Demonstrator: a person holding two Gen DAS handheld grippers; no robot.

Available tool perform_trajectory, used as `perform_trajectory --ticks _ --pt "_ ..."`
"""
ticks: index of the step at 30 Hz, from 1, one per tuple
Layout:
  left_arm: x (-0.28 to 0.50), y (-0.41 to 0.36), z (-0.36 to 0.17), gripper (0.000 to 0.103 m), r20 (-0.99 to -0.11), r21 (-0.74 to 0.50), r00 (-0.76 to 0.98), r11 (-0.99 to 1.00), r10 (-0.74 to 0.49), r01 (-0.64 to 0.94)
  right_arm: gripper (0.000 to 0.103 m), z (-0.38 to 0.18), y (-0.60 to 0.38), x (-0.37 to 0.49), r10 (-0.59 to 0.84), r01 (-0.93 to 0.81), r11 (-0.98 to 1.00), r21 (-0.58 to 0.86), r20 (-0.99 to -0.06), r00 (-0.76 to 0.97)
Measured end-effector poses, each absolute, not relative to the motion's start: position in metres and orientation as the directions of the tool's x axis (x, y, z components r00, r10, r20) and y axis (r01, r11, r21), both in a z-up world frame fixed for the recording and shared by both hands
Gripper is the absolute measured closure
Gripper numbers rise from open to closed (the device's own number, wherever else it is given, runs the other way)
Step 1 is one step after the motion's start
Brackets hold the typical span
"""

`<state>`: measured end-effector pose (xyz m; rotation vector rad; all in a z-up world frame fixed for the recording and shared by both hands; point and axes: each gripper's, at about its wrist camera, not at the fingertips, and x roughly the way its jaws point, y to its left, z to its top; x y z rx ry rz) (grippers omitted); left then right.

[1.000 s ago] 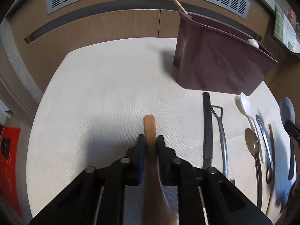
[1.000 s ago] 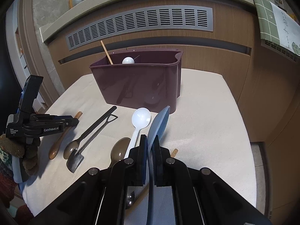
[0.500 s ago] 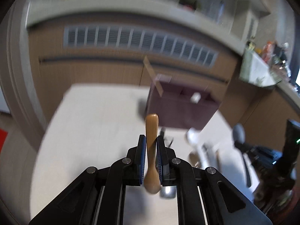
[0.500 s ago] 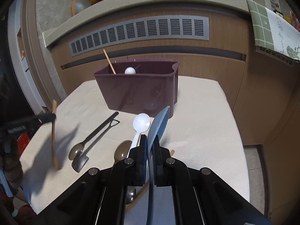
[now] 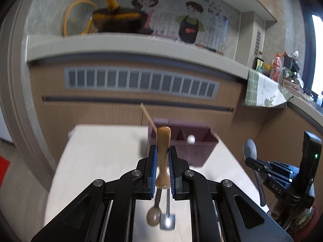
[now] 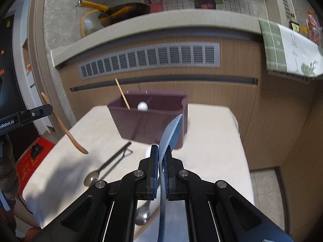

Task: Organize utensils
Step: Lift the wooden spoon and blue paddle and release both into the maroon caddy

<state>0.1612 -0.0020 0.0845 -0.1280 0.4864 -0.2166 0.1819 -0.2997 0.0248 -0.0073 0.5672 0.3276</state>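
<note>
Cream tabletop (image 6: 212, 141) — left tongs (image 5: 163, 168) clamping wooden spoon (image 5: 163, 157), right tongs (image 6: 160, 171) clamping blue spoon (image 6: 170, 135).

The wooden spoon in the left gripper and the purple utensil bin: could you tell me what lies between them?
Only bare cream tablecloth, seen in the right wrist view: the wooden spoon hangs clear of the purple bin. The black utensil lies nearer the camera.
</note>
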Motion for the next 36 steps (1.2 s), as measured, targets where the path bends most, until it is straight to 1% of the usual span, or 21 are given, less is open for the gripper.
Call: perform_trajectory --ticks 3,5,7,10,13,18,22,26,32,36 --pt "0.166 -0.007 0.125 0.092 -0.370 -0.148 0.897 0.969 -0.241 0.198 0.098 0.055 -0.298 0.188 0.307 -0.317 0.946 0.062 -0.480 0.822" --pt "0.173 -0.010 0.157 0.092 -0.315 -0.133 0.916 0.967 -0.251 0.219 0.098 0.095 -0.299 0.194 0.325 -0.331 0.942 0.055 -0.401 0.857" --pt "0.185 -0.012 0.180 0.092 -0.279 -0.137 0.922 0.961 -0.269 0.239 0.098 0.137 -0.301 0.198 0.338 -0.342 0.939 0.042 -0.305 0.890" --pt "0.203 -0.014 0.192 0.092 -0.254 -0.130 0.927 0.960 -0.274 0.248 0.098 0.182 -0.301 0.206 0.359 -0.360 0.932 0.030 -0.191 0.914" --pt "0.230 -0.016 0.186 0.092 -0.267 -0.129 0.923 0.960 -0.276 0.250 0.098 0.194 -0.298 0.219 0.381 -0.380 0.924 0.032 -0.140 0.914" --pt "0.273 -0.014 0.154 0.092 -0.353 -0.193 0.885 0.949 -0.302 0.247 0.098 0.170 -0.285 0.257 0.379 -0.375 0.925 0.055 -0.140 0.915" --pt "0.300 -0.012 0.122 0.092 -0.410 -0.219 0.855 0.944 -0.319 0.248 0.098 0.141 -0.276 0.296 0.377 -0.366 0.926 0.089 -0.174 0.910" --pt "0.325 -0.009 0.096 0.092 -0.454 -0.254 0.822 0.934 -0.344 0.251 0.098 0.111 -0.264 0.328 0.351 -0.343 0.936 0.076 -0.203 0.914" --pt "0.339 -0.009 0.068 0.092 -0.493 -0.278 0.788 0.925 -0.369 0.259 0.098 0.080 -0.256 0.355 0.314 -0.311 0.949 0.053 -0.250 0.916" --pt "0.344 -0.010 0.057 0.091 -0.505 -0.297 0.771 0.917 -0.388 0.267 0.098 0.069 -0.254 0.364 0.298 -0.296 0.954 0.050 -0.255 0.920"
